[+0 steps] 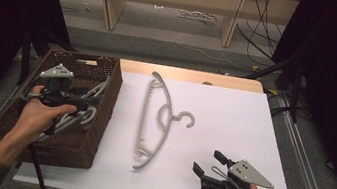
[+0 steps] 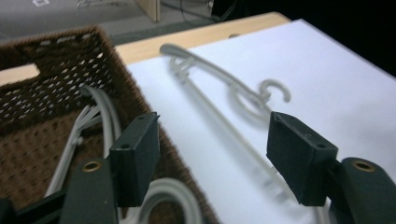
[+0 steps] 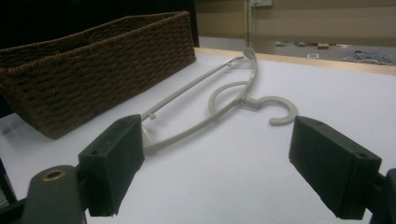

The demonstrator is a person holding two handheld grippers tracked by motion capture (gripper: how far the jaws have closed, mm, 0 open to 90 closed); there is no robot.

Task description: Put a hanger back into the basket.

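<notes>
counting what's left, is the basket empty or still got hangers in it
Not empty: pale hangers lie inside the basket, under the left gripper.

The basket [image 1: 102, 115] is of woven brown wicker, rough and matt, with an open lattice weave near its rim; the hanger [image 1: 158, 118] on the table looks like pale grey plastic, smooth and a little dull; the hangers in the basket [image 2: 100, 121] seem of the same smooth pale plastic; the table [image 1: 234, 114] is covered with a white sheet, smooth and matt, like paper, and a strip of light wood shows at its far edge; the left gripper [image 2: 212, 158] and the right gripper [image 3: 219, 163] have jaws of black matt plastic, with small brass-coloured metal rings set in their arms.
</notes>
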